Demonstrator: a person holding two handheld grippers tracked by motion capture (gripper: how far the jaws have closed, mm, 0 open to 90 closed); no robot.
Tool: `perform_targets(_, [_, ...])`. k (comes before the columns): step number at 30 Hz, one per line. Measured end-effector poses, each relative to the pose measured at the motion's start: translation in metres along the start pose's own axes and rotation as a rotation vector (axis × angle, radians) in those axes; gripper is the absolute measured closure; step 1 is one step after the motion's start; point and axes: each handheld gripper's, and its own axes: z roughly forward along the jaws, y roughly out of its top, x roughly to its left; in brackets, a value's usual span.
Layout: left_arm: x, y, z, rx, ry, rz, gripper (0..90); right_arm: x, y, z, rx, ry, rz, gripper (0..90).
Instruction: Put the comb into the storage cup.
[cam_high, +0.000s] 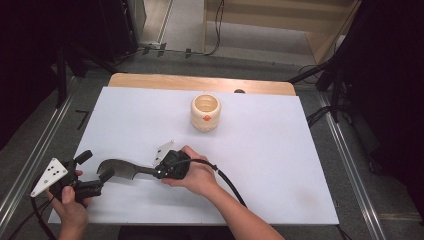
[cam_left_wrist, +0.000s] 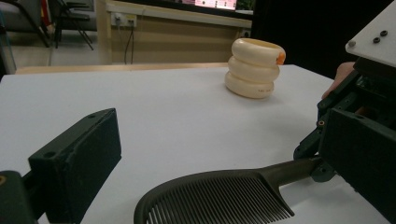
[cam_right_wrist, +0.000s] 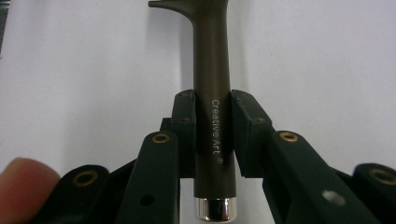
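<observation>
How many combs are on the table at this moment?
1. The dark comb lies near the front left of the white table; the right gripper is shut on its handle, and its teeth end reaches toward the left gripper. No other comb is visible.

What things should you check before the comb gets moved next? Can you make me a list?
1. Right gripper shut on the comb handle: ok, both pads press its sides.
2. Grip is square on the handle: ok, the handle runs straight between the jaws.
3. Left gripper open: ok, its jaws stand apart by the comb's toothed end.
4. Left gripper touches the comb: cannot tell.
5. Cream cup upright and apart from the comb: ok.
6. White table bare between comb and cup: ok.
</observation>
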Motion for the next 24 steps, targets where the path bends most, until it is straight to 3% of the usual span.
perform_targets(7, [-0.005, 0.006, 0.003, -0.01, -0.002, -0.006, 0.0, -0.002, -0.005, -0.015, -0.036, -0.023, 0.027, 70.8])
perform_targets(12, [-0.008, 0.013, 0.006, -0.006, -0.042, -0.027, 0.0, -0.004, -0.01, -0.026, -0.068, -0.048, 0.047, 70.8])
perform_targets(24, [-0.022, 0.022, 0.024, 0.032, -0.046, -0.02, 0.0, -0.008, -0.031, -0.057, -0.12, -0.109, 0.083, 70.8])
